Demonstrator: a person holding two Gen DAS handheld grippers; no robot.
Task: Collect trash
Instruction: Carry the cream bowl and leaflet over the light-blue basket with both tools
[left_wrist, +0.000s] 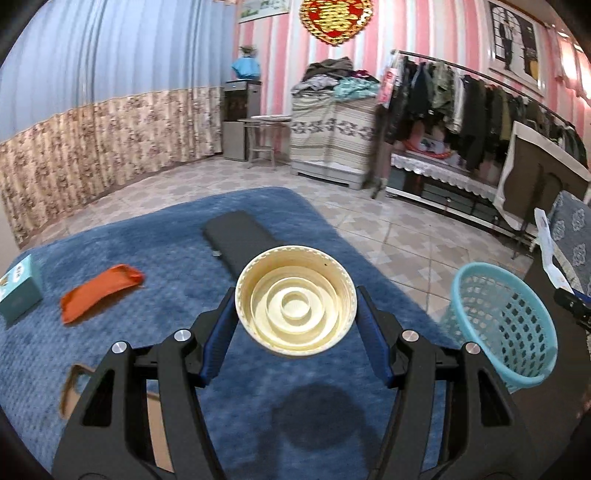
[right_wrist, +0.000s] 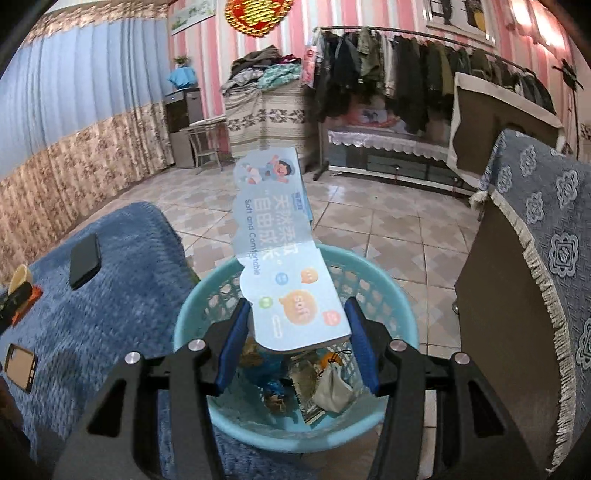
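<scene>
1. over the rim of the turquoise basket (right_wrist: 295, 435) i have the right gripper (right_wrist: 295, 332), its jaws clamped on the edges of a pale blue printed card (right_wrist: 291, 280). i hold it there so that letting go drops the card straight among the scraps already inside.
2. the card sticks up and away from me, its far end well past the basket's far rim; i judge a downward tilt is needed first, or it may tip out over the edge.
3. above the blue blanket (left_wrist: 155, 295) that covers the tabletop, the left gripper (left_wrist: 295, 325) has its jaws closed on the sides of a cream round lid (left_wrist: 295, 301), hollow side facing the camera. it is lifted clear, its shadow lying below it on the blanket.
4. the basket (left_wrist: 513, 321) stands on the floor off the tabletop's right edge, so the lid must travel right.
5. left on the blanket: an orange wrapper (left_wrist: 99, 293) and a teal box (left_wrist: 18, 291) toward the left edge, a black slab (left_wrist: 240, 236) near the far edge, and something brownish at the near left corner that i cannot identify.
</scene>
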